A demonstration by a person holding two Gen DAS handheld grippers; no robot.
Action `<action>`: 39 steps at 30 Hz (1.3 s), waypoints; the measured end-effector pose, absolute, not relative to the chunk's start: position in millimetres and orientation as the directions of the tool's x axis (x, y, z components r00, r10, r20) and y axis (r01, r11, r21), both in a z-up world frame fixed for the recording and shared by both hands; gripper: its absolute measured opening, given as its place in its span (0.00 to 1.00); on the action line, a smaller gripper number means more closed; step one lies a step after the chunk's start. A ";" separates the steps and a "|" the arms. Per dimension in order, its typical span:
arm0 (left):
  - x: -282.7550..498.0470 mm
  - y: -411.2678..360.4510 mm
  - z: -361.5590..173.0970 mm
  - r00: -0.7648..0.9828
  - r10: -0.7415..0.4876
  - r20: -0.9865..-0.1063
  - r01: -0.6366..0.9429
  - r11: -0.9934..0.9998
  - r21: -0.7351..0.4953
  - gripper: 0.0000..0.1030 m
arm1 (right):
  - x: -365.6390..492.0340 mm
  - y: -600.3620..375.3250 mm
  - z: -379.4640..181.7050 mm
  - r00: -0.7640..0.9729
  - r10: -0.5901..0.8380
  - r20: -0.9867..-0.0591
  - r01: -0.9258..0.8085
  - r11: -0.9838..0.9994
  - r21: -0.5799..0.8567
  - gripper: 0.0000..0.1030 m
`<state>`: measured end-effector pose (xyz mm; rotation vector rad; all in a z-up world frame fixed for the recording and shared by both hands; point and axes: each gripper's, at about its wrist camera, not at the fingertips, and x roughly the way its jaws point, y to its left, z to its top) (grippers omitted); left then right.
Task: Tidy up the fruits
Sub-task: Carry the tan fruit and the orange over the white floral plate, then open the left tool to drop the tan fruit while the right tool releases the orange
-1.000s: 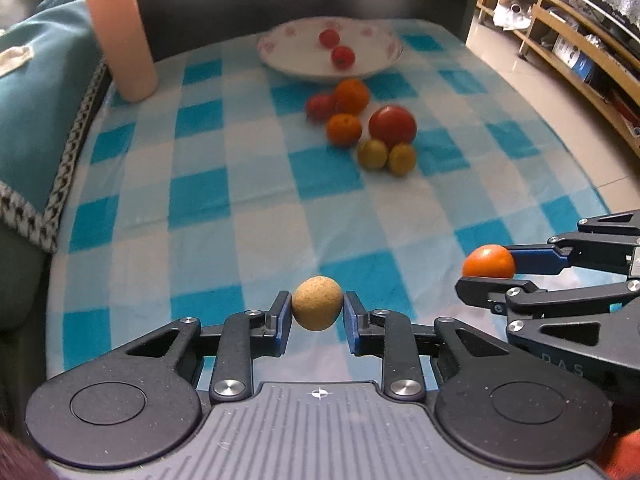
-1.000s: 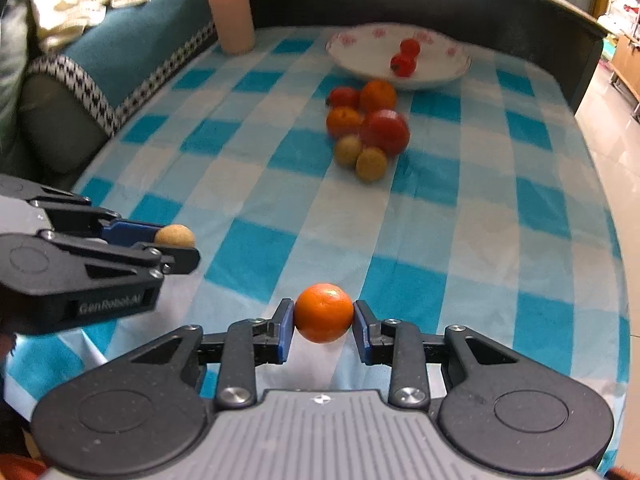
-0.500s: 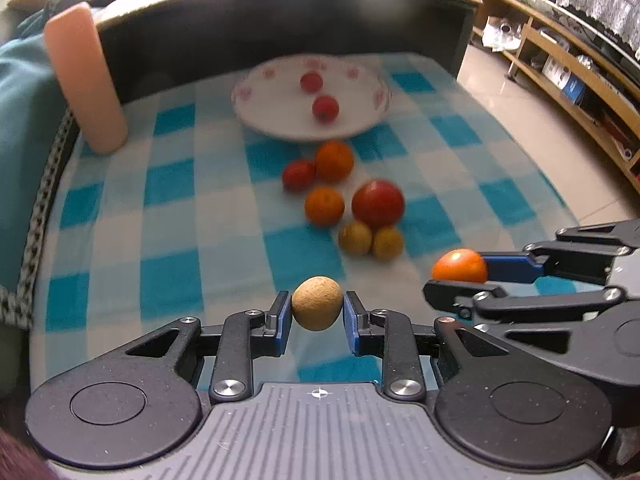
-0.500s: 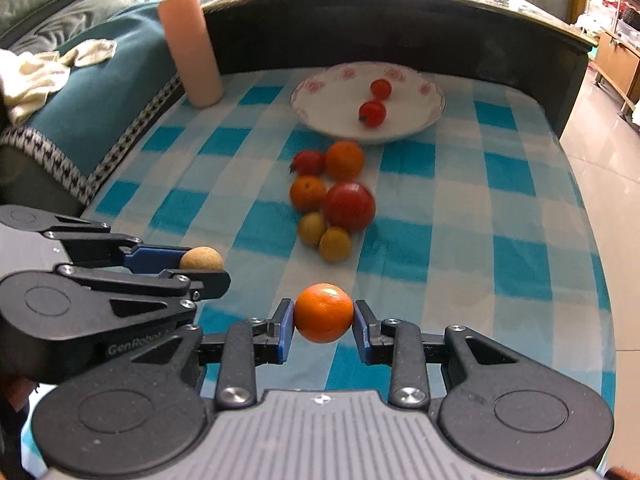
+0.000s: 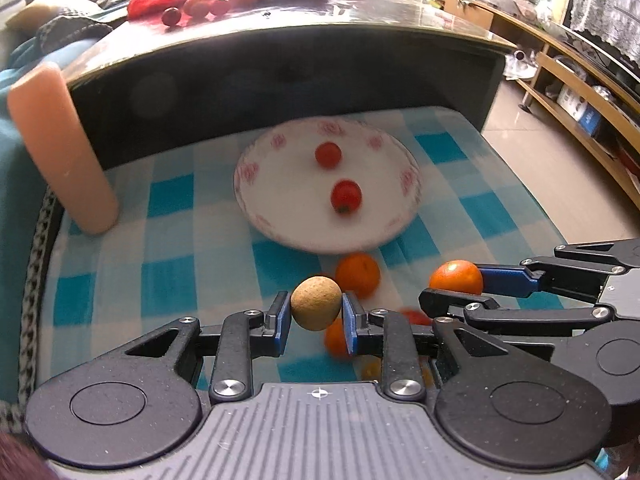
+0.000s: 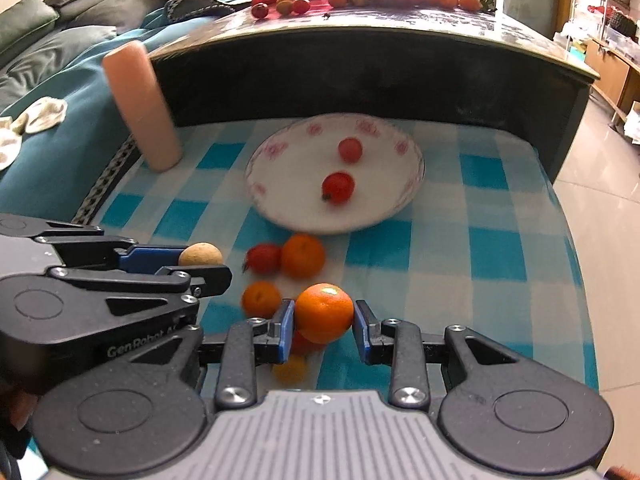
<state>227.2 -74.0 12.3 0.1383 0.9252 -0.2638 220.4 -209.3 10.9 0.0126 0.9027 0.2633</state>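
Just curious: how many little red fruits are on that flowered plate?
2. One red fruit sits toward the plate's far side, the other nearer its middle; none seem hidden.

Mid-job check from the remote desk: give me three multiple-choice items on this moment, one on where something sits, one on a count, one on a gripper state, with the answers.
1. Where is the tall pink cylinder?
A. On the plate
B. Left of the plate, by the dark wall
C. In the right gripper

2. How many small red tomatoes lie on the white floral-rimmed plate?
A. Two
B. Four
C. None

3. What is the left gripper doing?
A. Open, empty
B. Shut on an orange
C. Shut on the round tan fruit

Answers: 1 B, it stands on the blue checked cloth at the plate's left. 2 A, one tomato farther, one nearer. 3 C, its jaws clamp the tan fruit, while the right gripper holds the round orange citrus.
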 end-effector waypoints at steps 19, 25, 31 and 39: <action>294.0 -81.6 -11.6 0.578 -0.135 -0.805 0.257 0.966 0.022 0.32 | 301.9 -210.6 -9.8 0.628 0.210 -0.750 -0.265 0.963 0.047 0.43; 300.2 -80.5 -14.9 0.591 -0.124 -0.797 0.250 0.968 0.035 0.33 | 312.1 -210.5 -15.0 0.632 0.226 -0.741 -0.279 0.959 0.054 0.43; 302.8 -78.6 -16.2 0.598 -0.116 -0.793 0.245 0.969 0.043 0.34 | 317.5 -210.2 -17.6 0.635 0.232 -0.737 -0.282 0.958 0.059 0.43; 304.3 -75.0 -13.6 0.604 -0.115 -0.789 0.230 0.973 0.034 0.41 | 319.3 -212.6 -15.5 0.642 0.242 -0.727 -0.277 0.958 0.074 0.44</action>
